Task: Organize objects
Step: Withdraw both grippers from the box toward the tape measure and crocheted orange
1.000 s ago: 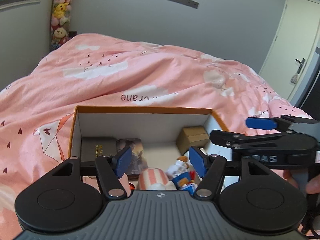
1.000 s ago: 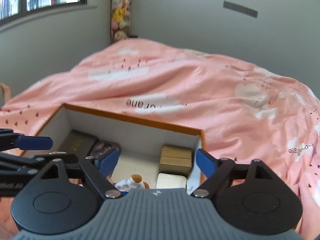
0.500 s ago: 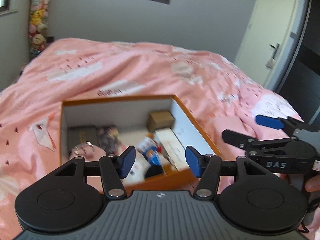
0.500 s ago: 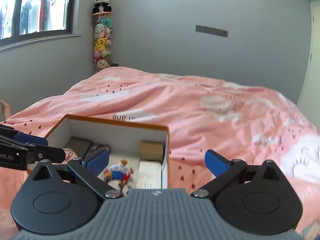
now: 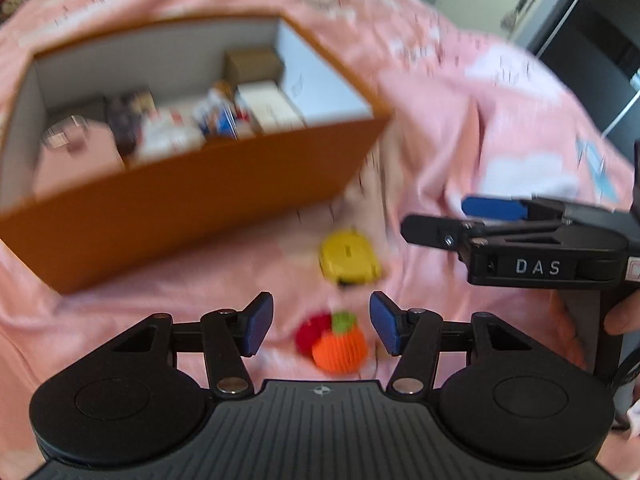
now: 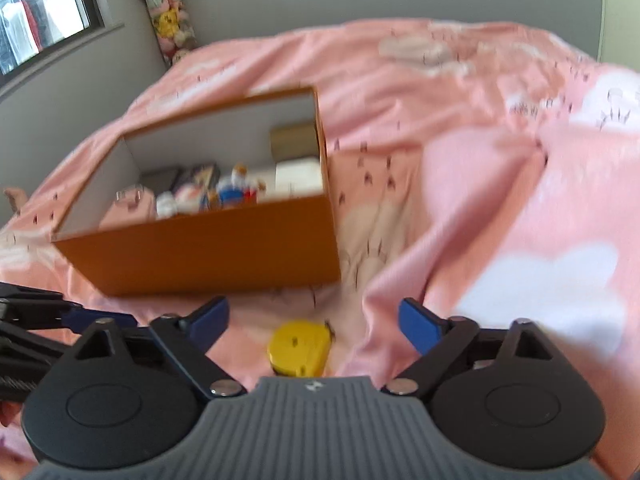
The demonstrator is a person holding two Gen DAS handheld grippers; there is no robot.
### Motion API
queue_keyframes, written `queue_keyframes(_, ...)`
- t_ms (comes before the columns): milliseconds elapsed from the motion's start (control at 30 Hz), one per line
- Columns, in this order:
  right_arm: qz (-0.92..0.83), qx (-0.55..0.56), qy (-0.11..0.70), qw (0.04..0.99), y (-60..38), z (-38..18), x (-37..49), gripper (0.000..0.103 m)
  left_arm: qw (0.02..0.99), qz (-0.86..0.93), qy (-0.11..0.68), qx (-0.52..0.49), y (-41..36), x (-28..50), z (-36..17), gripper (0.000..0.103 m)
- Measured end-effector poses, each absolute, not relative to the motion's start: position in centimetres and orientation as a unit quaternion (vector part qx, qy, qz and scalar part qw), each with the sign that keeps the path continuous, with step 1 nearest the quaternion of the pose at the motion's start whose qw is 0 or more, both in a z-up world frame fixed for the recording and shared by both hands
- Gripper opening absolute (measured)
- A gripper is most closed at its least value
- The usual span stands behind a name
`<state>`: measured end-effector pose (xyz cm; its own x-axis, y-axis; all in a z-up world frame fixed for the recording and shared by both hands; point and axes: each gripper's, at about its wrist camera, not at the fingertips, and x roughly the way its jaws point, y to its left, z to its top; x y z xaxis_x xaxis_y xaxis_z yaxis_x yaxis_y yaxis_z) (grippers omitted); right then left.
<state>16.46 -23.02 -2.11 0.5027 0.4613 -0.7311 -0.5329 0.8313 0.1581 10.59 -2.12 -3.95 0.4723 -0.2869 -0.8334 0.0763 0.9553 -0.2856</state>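
Note:
An orange cardboard box (image 5: 180, 200) (image 6: 208, 248), holding several small toys and cartons, stands on the pink duvet. In front of it lie a yellow tape measure (image 5: 348, 256) (image 6: 300, 346) and a knitted orange and red fruit toy (image 5: 338, 342). My left gripper (image 5: 321, 312) hangs tilted down over the knitted toy; its jaws are closing, and the toy shows between the blue pads without being pressed. My right gripper (image 6: 312, 312) hovers over the tape measure, jaws wide and closing, nothing gripped. In the left wrist view it reaches in from the right (image 5: 480, 216).
The pink duvet (image 6: 480, 160) rises in a fold to the right of the tape measure. A window (image 6: 40, 32) and a column of plush toys (image 6: 170, 16) stand at the far wall. A door (image 5: 520, 12) is at the right.
Both grippers have pulled back from over the box and tipped down toward the duvet in front of it. The tape measure and the knitted toy have come into view.

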Motion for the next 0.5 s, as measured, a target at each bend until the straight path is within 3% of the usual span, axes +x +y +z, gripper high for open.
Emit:
queue_keyframes(133,0.288,-0.069,0.414,0.861,-22.7,-3.6,15.8,0.075,0.837,-0.12,0.527,-0.085,-3.6,10.3,-5.5,0.061)
queue_keyframes(500,0.287,-0.054,0.427,0.856,-23.0,-4.7,16.4,0.074,0.838,-0.112,0.531,-0.053,-5.1,10.5,-6.7,0.059)
